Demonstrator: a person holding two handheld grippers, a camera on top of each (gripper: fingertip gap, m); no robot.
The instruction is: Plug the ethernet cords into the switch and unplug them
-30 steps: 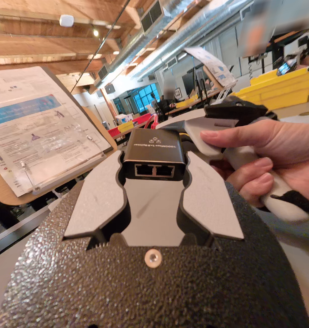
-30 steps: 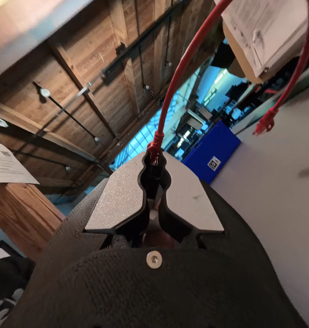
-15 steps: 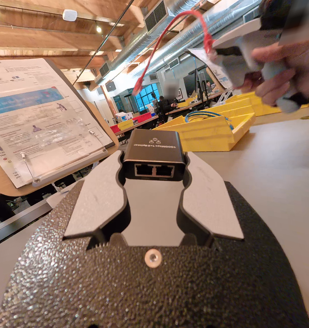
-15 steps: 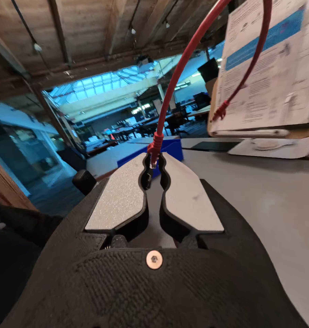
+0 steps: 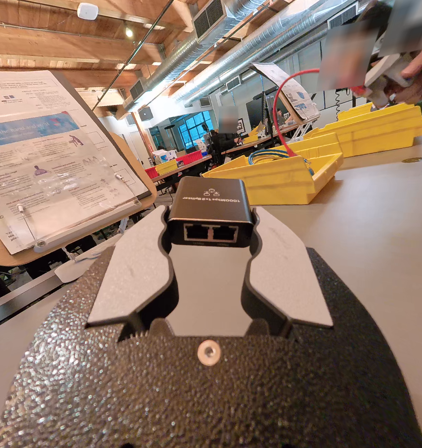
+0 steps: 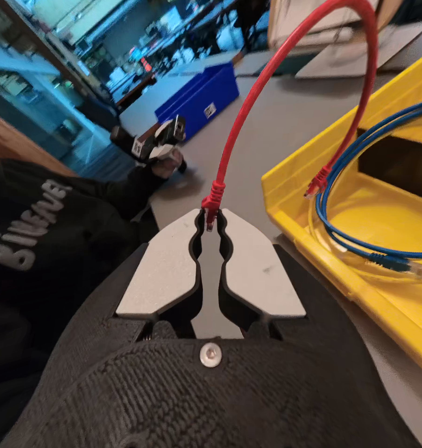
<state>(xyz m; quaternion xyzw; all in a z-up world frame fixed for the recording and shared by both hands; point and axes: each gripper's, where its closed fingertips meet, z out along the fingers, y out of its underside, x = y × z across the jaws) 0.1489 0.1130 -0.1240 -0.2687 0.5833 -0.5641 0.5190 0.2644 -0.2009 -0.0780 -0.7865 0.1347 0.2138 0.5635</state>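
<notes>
right wrist view is showing the right tool (image 6: pixel 211 219) pinching the red cord (image 6: pixel 239 116)'s plug, needing squaring to the switch (image 5: pixel 210 213) the left tool (image 5: pixel 211 232) is clamping.

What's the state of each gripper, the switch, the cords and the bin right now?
left gripper: shut on the switch.
switch: held, both front ports empty.
right gripper: shut on the red cord plug.
red cord: unplugged, free end dangling over the yellow bin.
blue cord: coiled in bin, unplugged.
yellow bin: open, on table.
</notes>
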